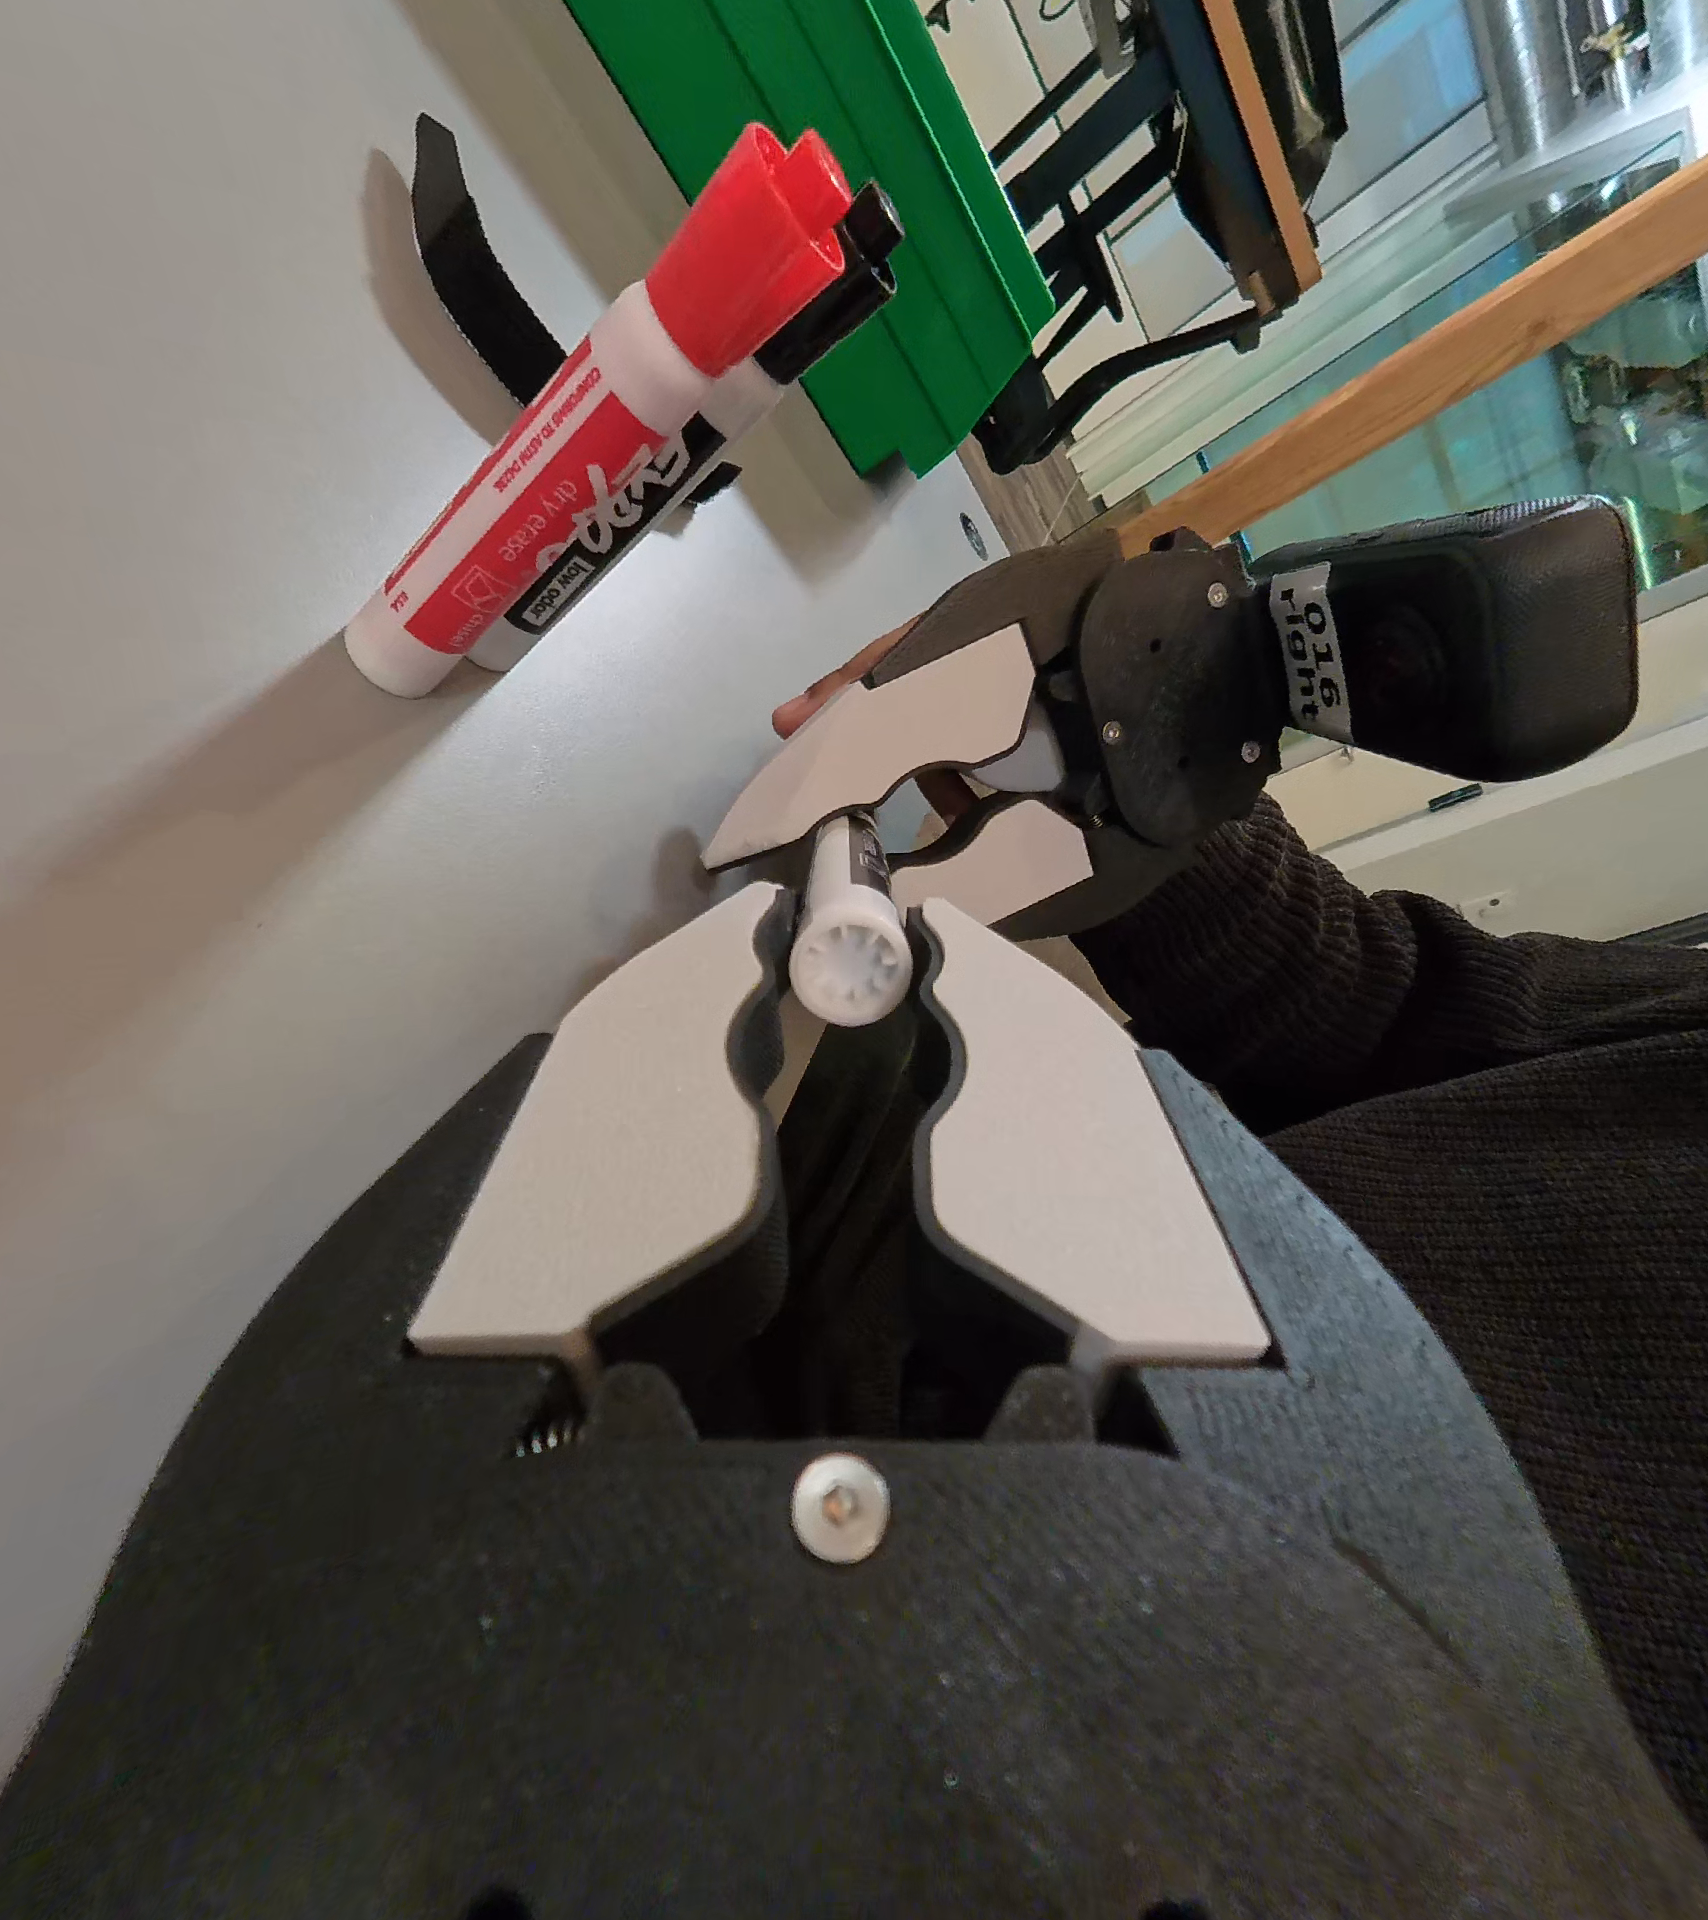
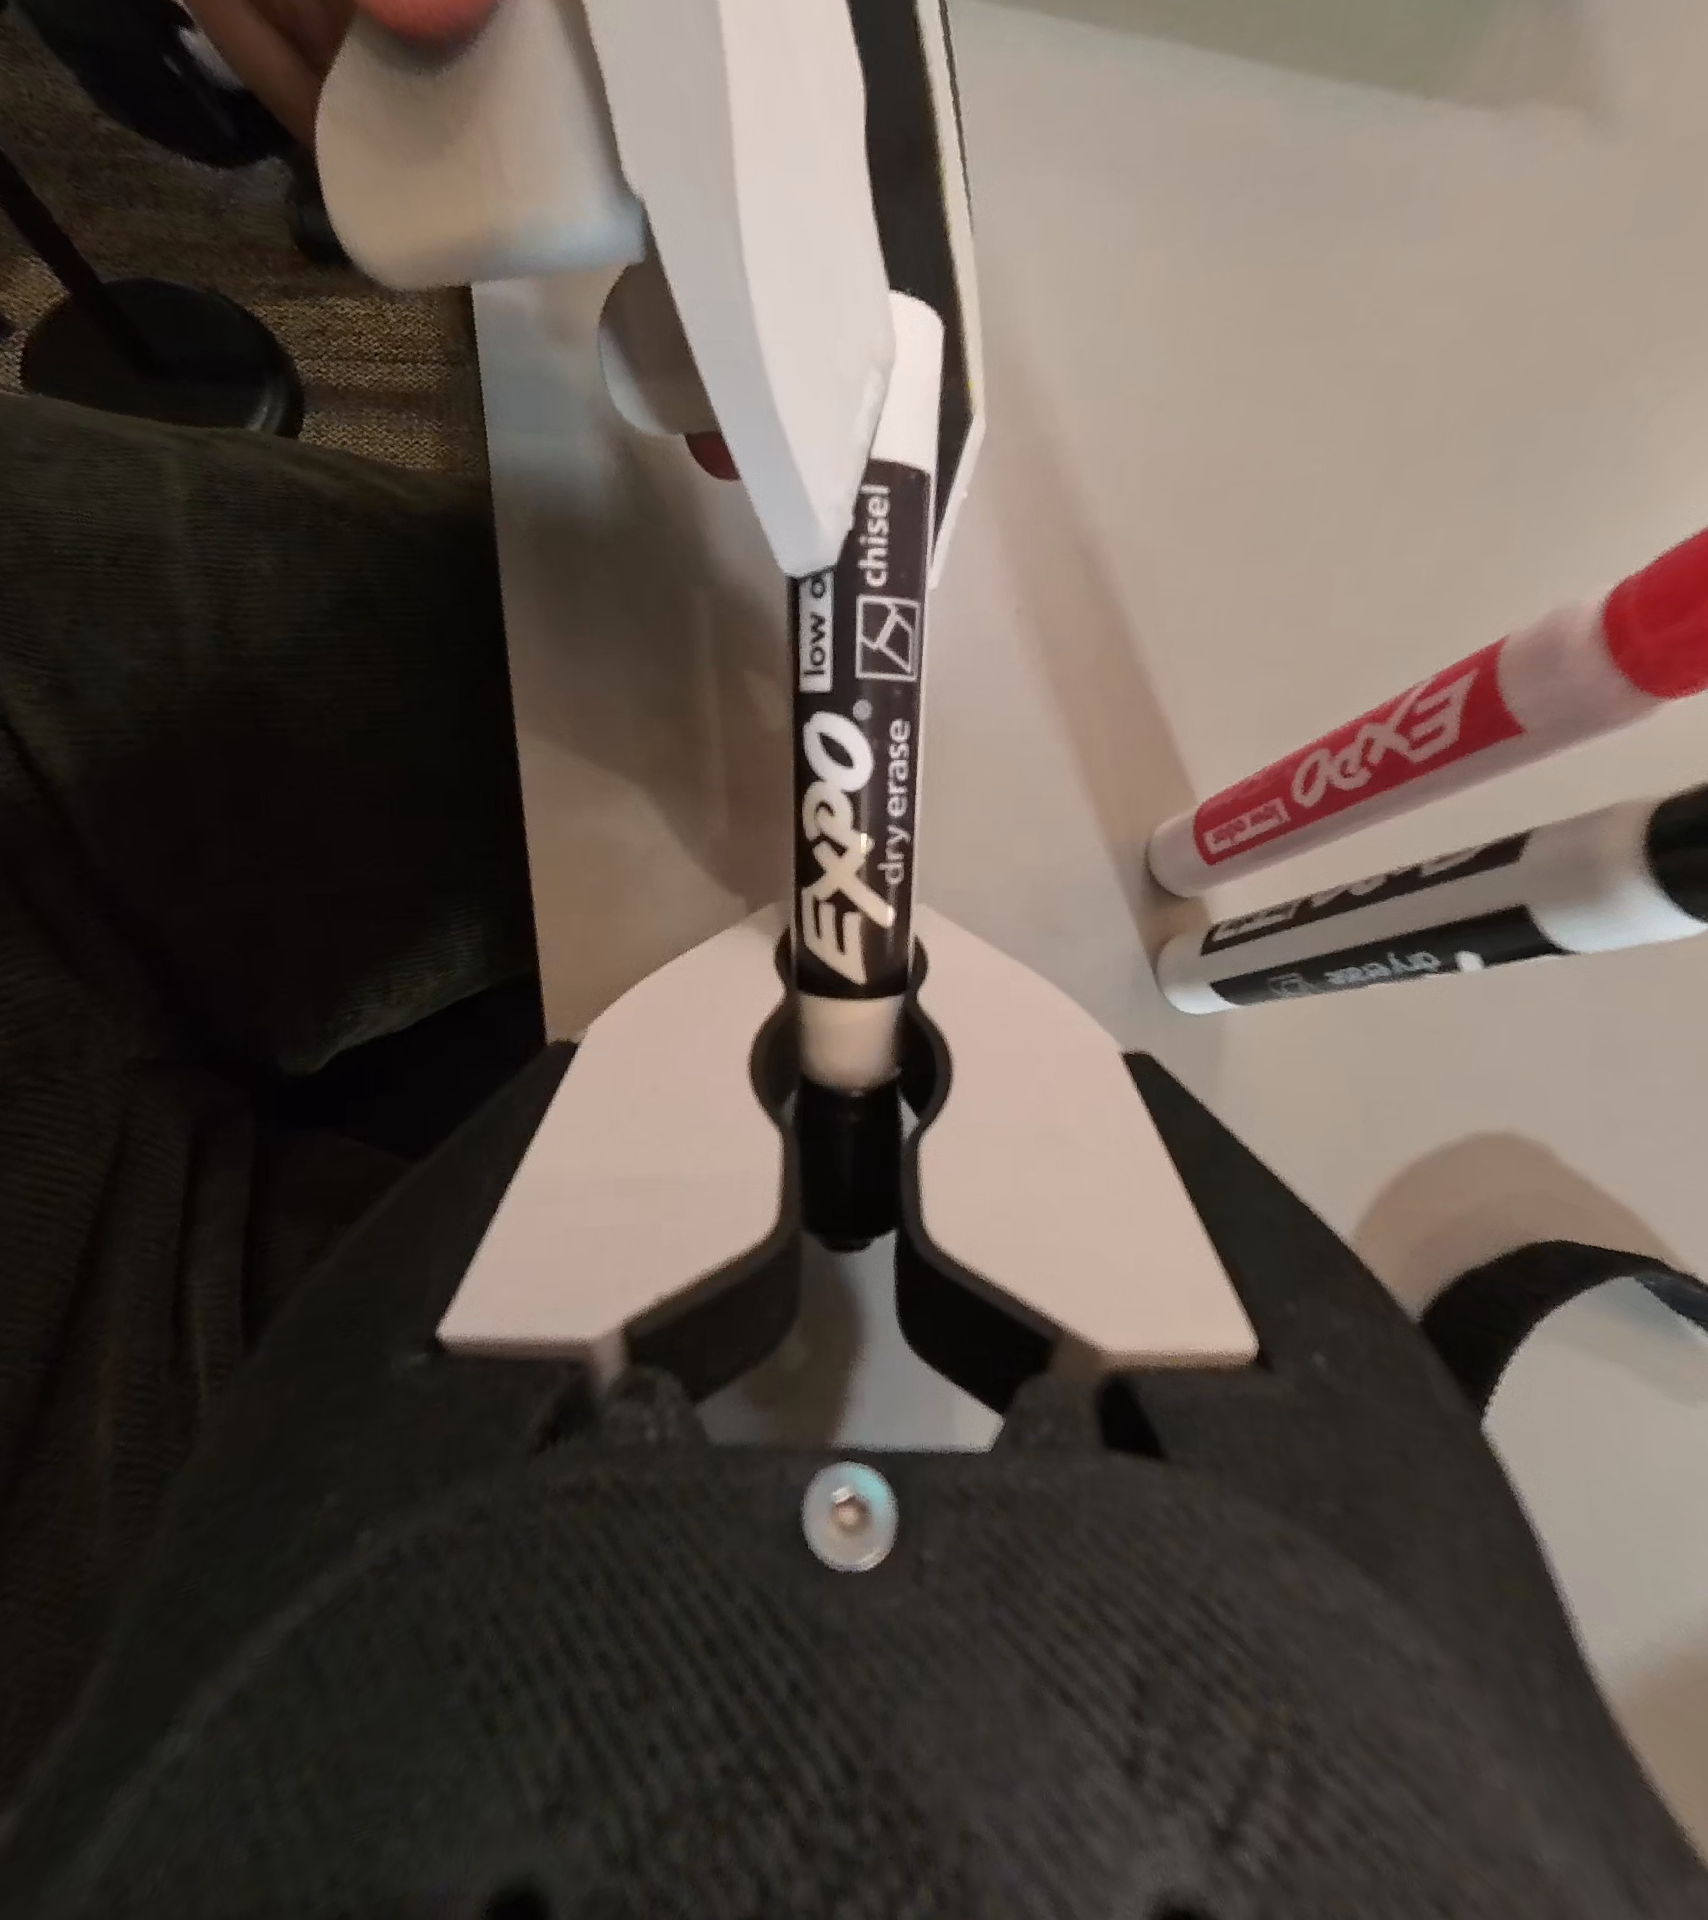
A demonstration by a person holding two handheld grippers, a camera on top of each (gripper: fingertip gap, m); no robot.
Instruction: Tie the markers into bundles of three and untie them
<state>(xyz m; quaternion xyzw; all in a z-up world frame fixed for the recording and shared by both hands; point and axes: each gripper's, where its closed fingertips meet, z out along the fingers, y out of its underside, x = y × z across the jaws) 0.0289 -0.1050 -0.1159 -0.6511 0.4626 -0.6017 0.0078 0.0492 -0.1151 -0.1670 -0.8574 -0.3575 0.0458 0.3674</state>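
Left wrist view shows the left gripper (image 1: 850, 925) pinching the white butt end of a black marker (image 1: 845, 951), while the right gripper (image 1: 829, 831) faces it from just beyond and clamps the same marker farther along. In the right wrist view that marker (image 2: 855, 790) runs straight away from the camera, its cap end seated in the notch between the right gripper's (image 2: 850, 966) fingertips and its far end caught in the left gripper (image 2: 881, 488). So both grippers are closed on one marker, which is held in the air above the white counter (image 1: 154, 727), close to its near edge.

The other two markers lie side by side on the counter, touching or nearly so: a red marker (image 2: 1452, 748) and a second black marker (image 2: 1401, 935), to the right in the right wrist view. A black strap (image 2: 1598, 1320) lies loose on the counter near them; in the left wrist view part of the strap (image 1: 465, 270) shows behind the pair, and I cannot tell whether it passes under them. A green block (image 1: 881, 260) sits farther back.

As I judge it, no bundle stands tied at this moment: the three markers are apart and the strap wraps nothing. Either a bundle is being gathered or one is already undone; the pictures do not settle which. To tie, the held marker must join the pair and the strap close round all three.
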